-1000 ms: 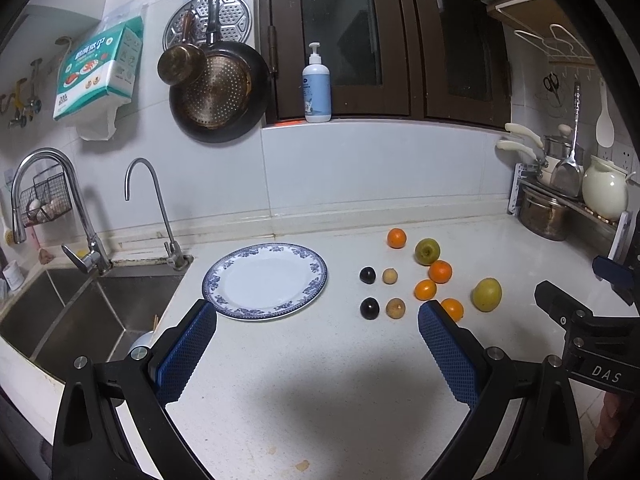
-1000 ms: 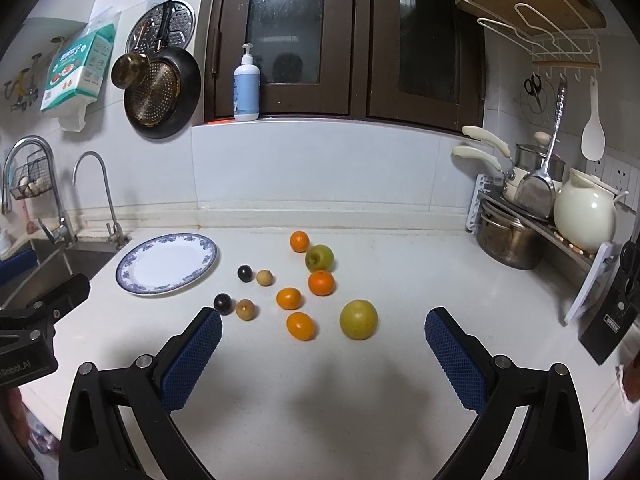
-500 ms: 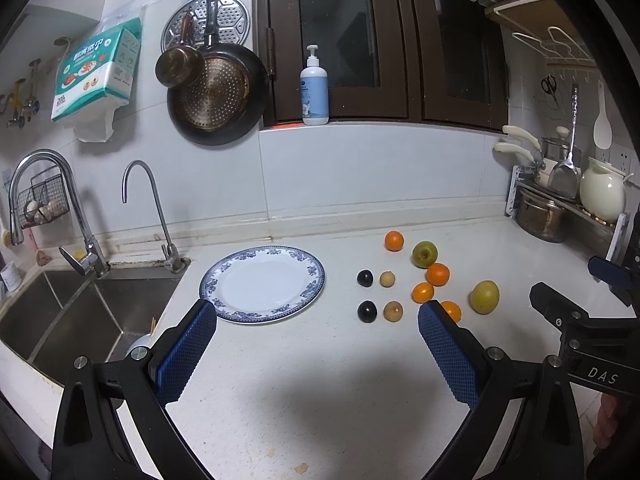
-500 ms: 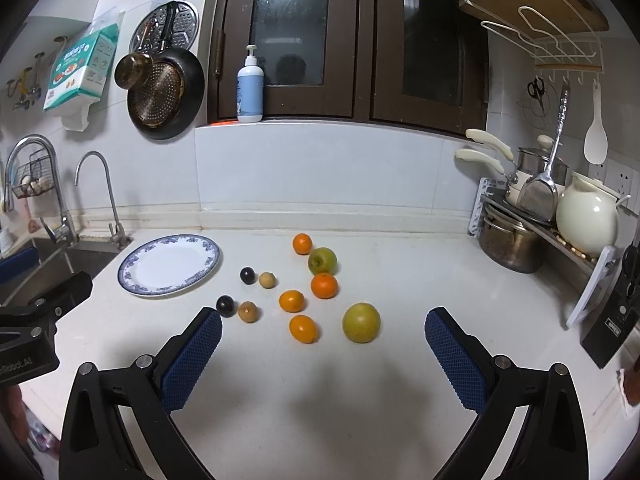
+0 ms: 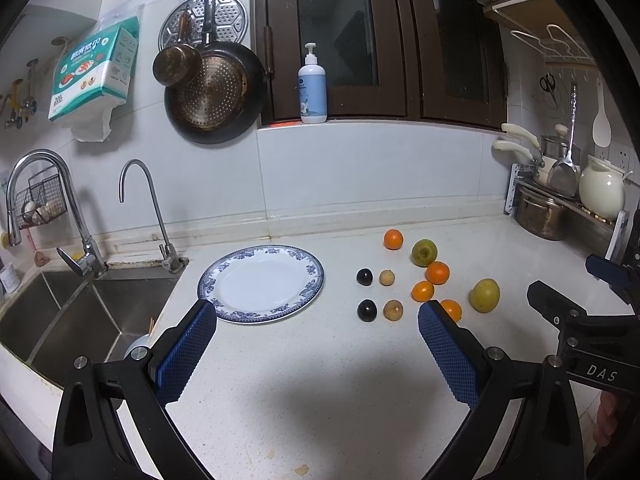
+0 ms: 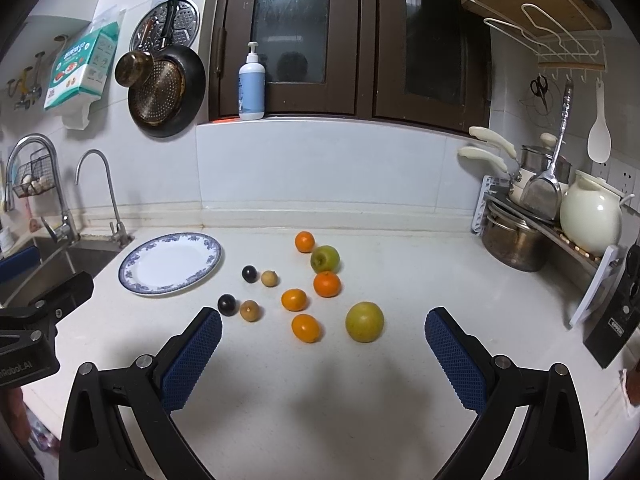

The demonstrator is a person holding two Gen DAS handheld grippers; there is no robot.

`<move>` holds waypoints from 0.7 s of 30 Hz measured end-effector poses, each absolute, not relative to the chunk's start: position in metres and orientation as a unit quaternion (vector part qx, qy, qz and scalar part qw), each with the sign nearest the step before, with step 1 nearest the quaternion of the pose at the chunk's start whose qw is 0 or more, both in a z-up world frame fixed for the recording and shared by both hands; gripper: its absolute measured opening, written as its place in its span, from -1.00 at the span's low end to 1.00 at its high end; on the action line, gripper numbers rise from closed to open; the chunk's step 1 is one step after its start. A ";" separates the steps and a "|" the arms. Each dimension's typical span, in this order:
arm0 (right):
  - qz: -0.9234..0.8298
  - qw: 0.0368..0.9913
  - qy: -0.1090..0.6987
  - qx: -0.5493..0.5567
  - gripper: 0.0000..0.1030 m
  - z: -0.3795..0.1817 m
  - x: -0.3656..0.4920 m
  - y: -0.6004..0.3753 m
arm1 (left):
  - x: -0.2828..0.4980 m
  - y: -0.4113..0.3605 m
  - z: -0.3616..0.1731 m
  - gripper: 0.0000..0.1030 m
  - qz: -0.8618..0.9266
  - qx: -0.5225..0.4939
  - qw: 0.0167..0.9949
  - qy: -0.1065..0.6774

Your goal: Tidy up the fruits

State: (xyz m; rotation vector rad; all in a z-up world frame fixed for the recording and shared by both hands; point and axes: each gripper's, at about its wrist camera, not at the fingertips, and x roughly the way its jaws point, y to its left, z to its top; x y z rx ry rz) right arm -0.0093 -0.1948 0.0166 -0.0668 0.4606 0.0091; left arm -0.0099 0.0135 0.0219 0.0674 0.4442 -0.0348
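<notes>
A blue-rimmed white plate (image 5: 260, 280) (image 6: 170, 263) lies bare on the white counter beside the sink. To its right lie loose fruits: several small oranges (image 6: 327, 284) (image 5: 437, 272), a green apple (image 6: 325, 259) (image 5: 424, 252), a yellow-green pear (image 6: 364, 321) (image 5: 485, 295), two dark plums (image 6: 227, 304) (image 5: 366, 310) and two tan longans (image 6: 250, 311) (image 5: 393, 310). My left gripper (image 5: 318, 320) is open and empty, hovering short of the plate and fruits. My right gripper (image 6: 323, 326) is open and empty, hovering short of the nearest orange and the pear.
A steel sink (image 5: 68, 316) with two taps (image 5: 160, 216) is at the left. A dish rack with a pot (image 6: 512, 246) and a white jug (image 6: 590, 220) stands at the right. A soap bottle (image 6: 252, 84) sits on the sill and pans (image 5: 216, 96) hang on the wall.
Both grippers have drifted slightly; the view shifted a little, with the plate and fruits sitting marginally higher and further left. Nothing was grasped or moved.
</notes>
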 end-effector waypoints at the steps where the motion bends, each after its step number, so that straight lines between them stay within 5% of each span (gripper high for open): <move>1: 0.005 0.973 0.228 -0.033 0.99 0.017 -0.009 -0.195 | -0.009 0.014 0.021 0.99 -0.018 0.034 0.975 0.220; 21: -0.010 0.962 0.271 -0.017 0.99 -0.002 0.020 -0.185 | 0.037 0.017 0.005 0.96 -0.072 0.089 0.964 0.239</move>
